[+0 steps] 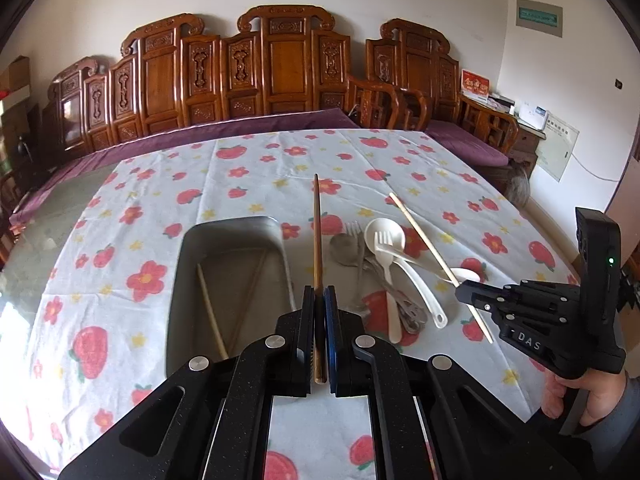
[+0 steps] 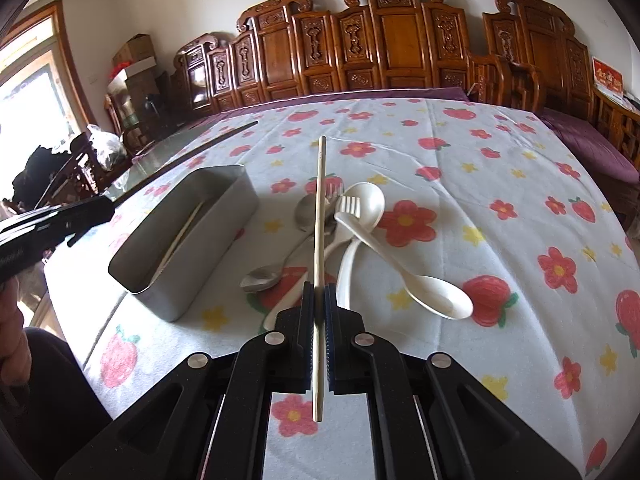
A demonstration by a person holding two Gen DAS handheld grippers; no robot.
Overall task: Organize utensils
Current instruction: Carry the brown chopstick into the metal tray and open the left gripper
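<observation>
1. Left wrist view: left gripper [image 1: 319, 300] is clamped on a dark brown chopstick [image 1: 317, 236], held lengthwise above the table [image 1: 248, 164], just right of the metal box [image 1: 188, 280].
2. Two pale chopsticks [image 1: 212, 312] lie inside the box; judged, the box is the sorting target.
3. Remaining pile sits right of the box: metal spoon [image 1: 342, 248], white fork [image 1: 390, 276], white spoons [image 1: 404, 256].
4. "DAS" reads on the right gripper [image 1: 464, 292] body.
5. Right wrist view: the right gripper is clamped on a pale chopstick [image 2: 320, 208], lifted over the pile.
6. Box stands to the left, left gripper above it; no legible writing here.
</observation>
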